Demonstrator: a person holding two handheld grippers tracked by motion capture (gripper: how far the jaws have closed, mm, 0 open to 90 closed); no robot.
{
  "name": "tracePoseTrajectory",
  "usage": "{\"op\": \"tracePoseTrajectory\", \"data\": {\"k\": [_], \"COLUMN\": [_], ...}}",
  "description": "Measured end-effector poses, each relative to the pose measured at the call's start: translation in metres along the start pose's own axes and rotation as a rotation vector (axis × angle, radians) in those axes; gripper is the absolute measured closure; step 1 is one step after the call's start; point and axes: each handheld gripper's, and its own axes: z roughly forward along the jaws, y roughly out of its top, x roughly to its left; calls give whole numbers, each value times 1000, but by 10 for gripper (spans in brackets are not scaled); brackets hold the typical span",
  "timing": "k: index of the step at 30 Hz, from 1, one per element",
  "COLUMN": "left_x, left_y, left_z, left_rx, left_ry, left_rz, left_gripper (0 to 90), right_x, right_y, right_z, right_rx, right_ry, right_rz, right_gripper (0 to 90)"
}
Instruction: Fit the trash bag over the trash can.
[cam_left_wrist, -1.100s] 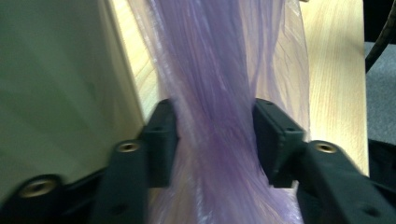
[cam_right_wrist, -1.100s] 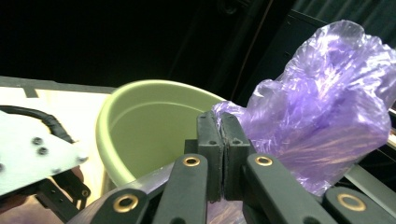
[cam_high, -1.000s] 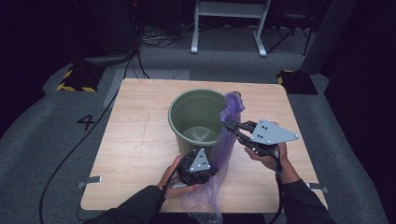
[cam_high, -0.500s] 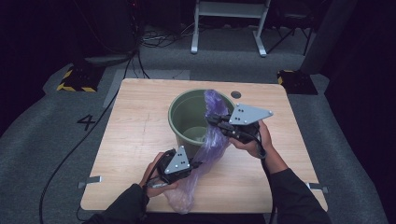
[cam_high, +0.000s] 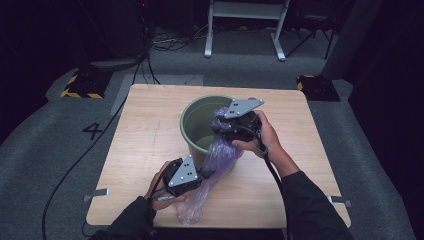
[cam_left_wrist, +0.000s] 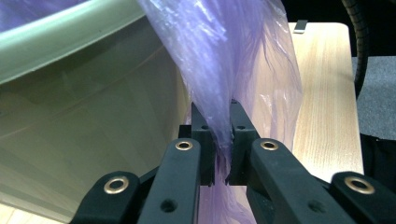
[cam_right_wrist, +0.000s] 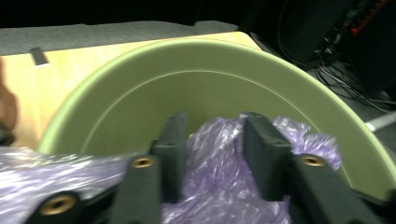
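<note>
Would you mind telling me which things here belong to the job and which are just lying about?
In the job:
bin
purple bag
left gripper, clamped on the bag
right gripper, jaws just opening, bag between them

Lying about:
frame
floor cables
striped blocks
tape strips

The high view looked forward and down from above the person's side, taking in the whole wooden surface (cam_high: 150, 130) and the dark floor around it. The left gripper view sat very close, low beside the outer wall of the green bucket (cam_left_wrist: 84, 116), facing along the purple bag (cam_left_wrist: 233, 60). The right gripper view looked from just above the rim into the bucket (cam_right_wrist: 210, 79). All three shared bucket and bag.
</note>
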Motion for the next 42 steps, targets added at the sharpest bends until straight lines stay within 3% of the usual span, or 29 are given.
{"op": "tracePoseTrajectory", "data": {"k": [2,4,9,11,17,21,23,30,34,38,42], "left_x": [0,3,5,5,8,11,13,15,16,16,16], "left_y": [0,-1,0,-1,-3,-4,-5,-4,-3,-3,-1], "left_z": [-1,-5,-7,-6,-5,-8,-9,-7,-8,-9,-14], "left_rx": [-4,-16,-26,-17,-10,-21,-26,-35,-41,-45,-58], "left_ry": [2,7,17,13,14,-4,-14,-15,-17,-23,-25], "left_rz": [-6,-16,-30,-29,-41,-56,-64,-82,-85,-88,-78], "left_gripper": [851,858,861,871,881,884,884,883,882,864,852], "right_x": [-1,-3,-6,-4,7,7,11,24,32,37,38], "right_y": [0,-1,-3,-7,-11,-22,-30,-58,-65,-63,-59], "right_z": [0,-5,-18,-31,-56,-79,-86,-79,-66,-57,-53], "right_rx": [-1,-22,-74,-111,-166,-200,-208,-181,-156,-171,-197], "right_ry": [-8,-19,-31,-35,-22,-37,-15,50,37,11,49], "right_rz": [15,39,80,77,50,60,51,3,-28,-44,-64], "right_gripper": [513,413,347,308,294,288,286,356,407,499,678]}}
